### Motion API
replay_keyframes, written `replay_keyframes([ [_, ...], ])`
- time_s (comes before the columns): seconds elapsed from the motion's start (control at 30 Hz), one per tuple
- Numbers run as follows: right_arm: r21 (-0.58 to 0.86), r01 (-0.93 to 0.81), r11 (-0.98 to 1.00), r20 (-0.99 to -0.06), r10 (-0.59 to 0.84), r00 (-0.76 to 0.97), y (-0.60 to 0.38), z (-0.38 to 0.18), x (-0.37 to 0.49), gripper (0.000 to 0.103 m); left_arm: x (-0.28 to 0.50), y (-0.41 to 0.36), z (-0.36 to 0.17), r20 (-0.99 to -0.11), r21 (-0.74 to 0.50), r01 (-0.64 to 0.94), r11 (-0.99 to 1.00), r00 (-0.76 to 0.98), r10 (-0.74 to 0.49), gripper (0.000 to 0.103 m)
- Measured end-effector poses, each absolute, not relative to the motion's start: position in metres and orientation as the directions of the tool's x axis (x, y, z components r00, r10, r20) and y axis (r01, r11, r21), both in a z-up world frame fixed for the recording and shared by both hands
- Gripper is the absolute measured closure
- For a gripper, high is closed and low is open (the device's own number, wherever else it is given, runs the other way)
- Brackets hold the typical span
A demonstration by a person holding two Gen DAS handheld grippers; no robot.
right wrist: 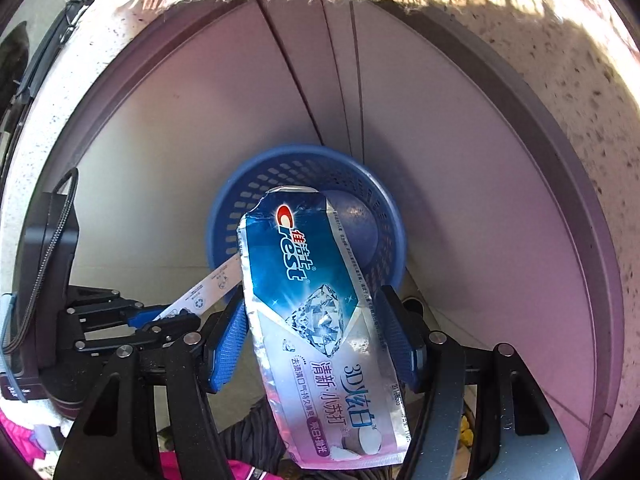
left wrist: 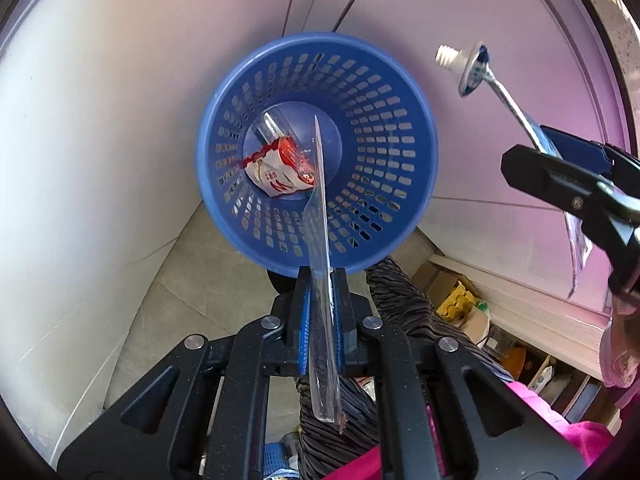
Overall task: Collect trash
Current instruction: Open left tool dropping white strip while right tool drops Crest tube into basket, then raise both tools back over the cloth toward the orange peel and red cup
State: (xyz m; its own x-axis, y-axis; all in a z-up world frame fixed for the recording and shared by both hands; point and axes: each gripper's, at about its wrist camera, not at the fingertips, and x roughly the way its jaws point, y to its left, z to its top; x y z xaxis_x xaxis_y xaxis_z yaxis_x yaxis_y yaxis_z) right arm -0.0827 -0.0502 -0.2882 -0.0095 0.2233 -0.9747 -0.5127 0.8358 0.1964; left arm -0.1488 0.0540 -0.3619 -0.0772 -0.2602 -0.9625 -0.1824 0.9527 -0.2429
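A: Item one, your left gripper (left wrist: 320, 320). Contents?

B: A flat strip of clear plastic wrapper (left wrist: 320, 216), seen edge-on. Your pads are pressed together on it near its lower end, so it stands stiff and points straight down into the blue basket (left wrist: 400, 92). You hold it low on the strip so the free end leads in first.

A: Item two, your right gripper (right wrist: 320, 340).

B: A flattened toothpaste tube (right wrist: 316, 304), blue and silver. Your jaws stand fairly wide, yet each blue pad bears on one edge of the tube: you grip it across its width, which is why they cannot close further. From the left wrist view the tube's white threaded neck (left wrist: 446, 57) points away from you, off to the side of the basket, not above it.

A: Item three, the basket.

B: It stands on the floor against pale cabinet doors (left wrist: 460, 12), mouth up. Already inside: a red and white carton (left wrist: 280, 168) and something clear beside it, lying on the bottom.

A: Why both grippers pointing downward?

B: So each piece falls clear when you let go. My judgement: the wrapper is placed for release now; the tube needs carrying further over the rim first, or it may land on the floor.
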Motion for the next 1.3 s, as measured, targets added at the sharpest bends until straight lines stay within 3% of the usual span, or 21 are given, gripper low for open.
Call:
replay_keyframes([
  [0.13,0.196,-0.517,0.833,-0.974,0.227,-0.002,-0.052,-0.286,-0.081,0.040,-0.144,0.057,-0.355,-0.969,-0.228,-0.172,0.958,-0.056,-0.241,0.056],
  [0.17,0.195,-0.517,0.833,-0.974,0.226,-0.003,-0.052,-0.287,-0.080,0.040,-0.144,0.058,-0.354,-0.971,-0.223,-0.171,0.960,-0.051,-0.235,0.054],
  [0.8,0.242,-0.517,0.821,-0.956,0.292,0.016,-0.060,-0.252,-0.066,0.039,-0.141,0.087,-0.310,-0.977,-0.215,-0.198,0.956,0.038,-0.212,0.054],
  [1.3,0.250,-0.579,0.776,-0.894,0.415,0.169,-0.096,-0.151,-0.039,0.038,-0.093,0.099,-0.195,-0.938,-0.231,-0.197,0.953,0.305,-0.165,0.054],
])
